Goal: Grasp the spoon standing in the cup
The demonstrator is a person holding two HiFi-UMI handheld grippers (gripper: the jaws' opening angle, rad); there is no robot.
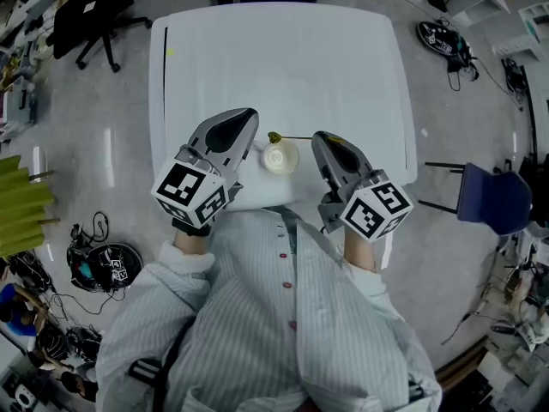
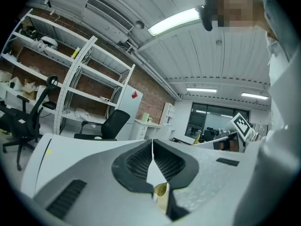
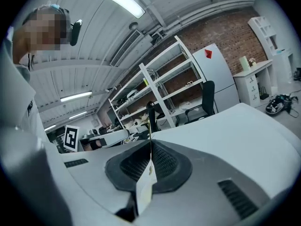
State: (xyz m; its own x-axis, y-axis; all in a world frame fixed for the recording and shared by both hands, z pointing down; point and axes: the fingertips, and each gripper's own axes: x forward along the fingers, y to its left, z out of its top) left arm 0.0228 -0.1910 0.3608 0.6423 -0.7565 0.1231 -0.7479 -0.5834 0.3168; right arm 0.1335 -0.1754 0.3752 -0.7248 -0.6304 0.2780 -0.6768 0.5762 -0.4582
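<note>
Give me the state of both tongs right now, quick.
Left tongs: closed, gripping nothing.
Right tongs: closed on the spoon by its handle.

right gripper [image 3: 151, 144] is clamping its jaws together on the thin gold spoon [image 3: 150, 128], handle sticking up past the tips, white table [image 3: 244, 135] running off to the right, metal shelving [image 3: 162, 81] and a black office chair [image 3: 205, 100] sitting behind against the brick wall [image 3: 225, 29]
</note>
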